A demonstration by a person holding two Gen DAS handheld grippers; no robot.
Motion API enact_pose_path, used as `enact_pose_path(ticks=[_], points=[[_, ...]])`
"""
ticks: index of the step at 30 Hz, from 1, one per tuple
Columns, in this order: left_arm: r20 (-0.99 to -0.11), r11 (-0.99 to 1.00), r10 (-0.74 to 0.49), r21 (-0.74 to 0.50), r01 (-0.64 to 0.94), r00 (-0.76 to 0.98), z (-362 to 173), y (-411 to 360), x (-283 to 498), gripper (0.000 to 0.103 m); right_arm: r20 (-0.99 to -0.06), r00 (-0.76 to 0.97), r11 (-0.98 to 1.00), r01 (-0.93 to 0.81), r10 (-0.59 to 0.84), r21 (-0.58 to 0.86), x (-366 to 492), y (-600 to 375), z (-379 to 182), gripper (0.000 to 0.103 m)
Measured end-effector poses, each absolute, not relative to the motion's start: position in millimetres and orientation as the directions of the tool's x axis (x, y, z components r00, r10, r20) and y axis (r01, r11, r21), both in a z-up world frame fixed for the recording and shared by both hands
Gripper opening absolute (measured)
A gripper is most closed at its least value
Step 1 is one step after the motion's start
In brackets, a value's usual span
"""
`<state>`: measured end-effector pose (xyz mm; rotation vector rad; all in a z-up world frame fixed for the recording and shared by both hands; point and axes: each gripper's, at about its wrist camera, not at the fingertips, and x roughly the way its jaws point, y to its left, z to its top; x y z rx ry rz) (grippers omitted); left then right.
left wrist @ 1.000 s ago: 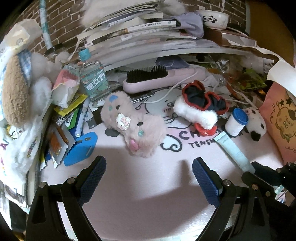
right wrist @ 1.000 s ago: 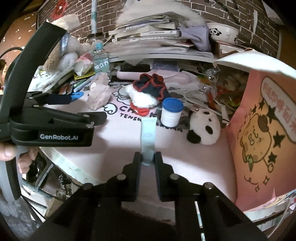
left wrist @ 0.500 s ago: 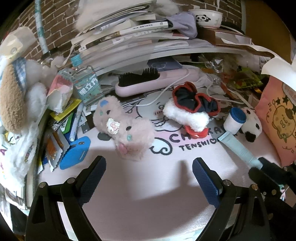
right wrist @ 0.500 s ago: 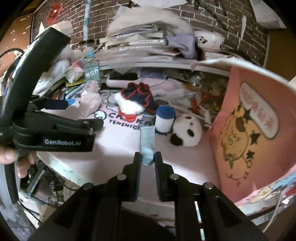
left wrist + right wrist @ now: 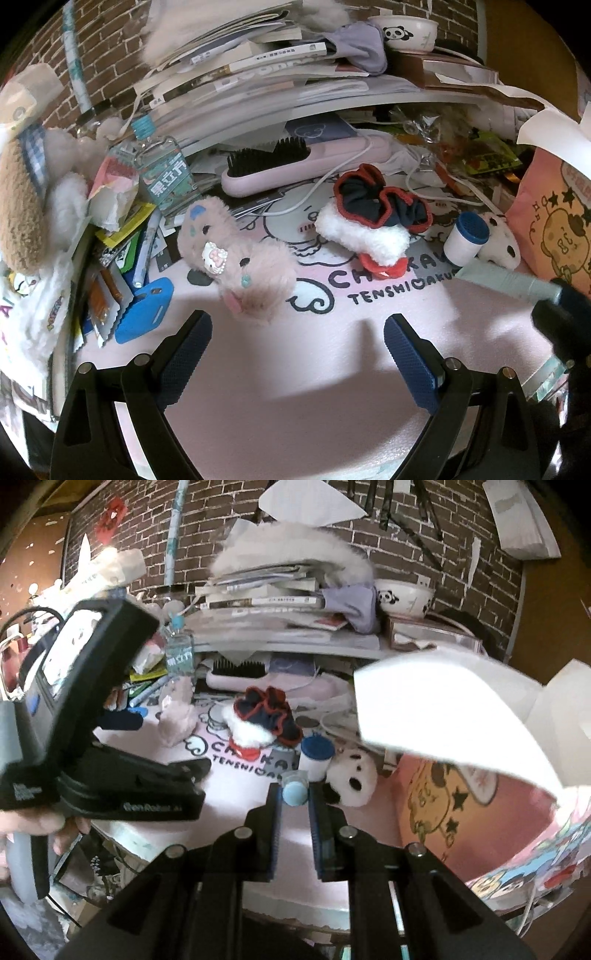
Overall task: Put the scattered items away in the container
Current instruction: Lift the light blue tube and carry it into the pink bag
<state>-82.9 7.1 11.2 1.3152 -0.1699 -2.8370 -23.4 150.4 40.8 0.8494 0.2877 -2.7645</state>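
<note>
One pale blue tube (image 5: 294, 789) sat clamped by its capped end between the fingers of the right gripper (image 5: 295, 805), lifted off the pink mat (image 5: 295, 387) beside the one pink paper bag (image 5: 461, 805). The left gripper (image 5: 297, 341) hovered over the mat, jaws spread wide, holding nothing. On the mat lay one fuzzy pink toy (image 5: 240, 258), one blue-lidded jar (image 5: 466, 242), one small panda (image 5: 352, 775) and one hairbrush (image 5: 295, 168).

What I cannot see well

My right gripper (image 5: 565, 317) is a dark blur at the frame edge; the pink bag (image 5: 480, 805) is cut off, half hidden behind white paper (image 5: 443, 709).
</note>
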Motion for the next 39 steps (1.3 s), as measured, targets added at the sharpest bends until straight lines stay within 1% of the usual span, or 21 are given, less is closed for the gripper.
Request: enact_pose_path(ticks=[6,9,14,22,29,34,39], points=[[-0.763,-0.994,-0.062,0.106,-0.030,-0.643,12,7,-83,0.094,-0.532,-0.824,-0.948,0.297,-0.194,-0.115,-16,152,63,0.012],[-0.761,-0.994,-0.061,0.108,-0.033,-0.646,14,9,-83,0.094,-0.534,-0.814,-0.943,0.321,-0.227,-0.089,-15,152,71,0.012],[-0.758,-0.993,-0.062,0.110,-0.034,-0.650,17,9,-81,0.094,-0.504,-0.831,-0.935,0.335,-0.234,-0.118,-9,143,82,0.012],[-0.756,-0.993,-0.070,0.114,-0.026,-0.651,20,7,-80,0.094,-0.475,-0.832,-0.924,0.371,-0.285,-0.095,-10,134,107,0.012],[-0.751,-0.992,-0.080,0.124,-0.021,-0.655,25,5,-80,0.094,-0.433,-0.849,-0.915,0.386,-0.304,-0.115,-5,120,126,0.012],[-0.745,-0.991,-0.090,0.133,-0.015,-0.661,32,4,-79,0.094,-0.414,-0.870,-0.927,0.349,-0.266,-0.137,-8,121,136,0.012],[-0.734,-0.991,-0.091,0.135,-0.013,-0.673,41,5,-79,0.094,-0.385,-0.911,-0.955,0.232,-0.146,-0.187,-14,148,142,0.012]])
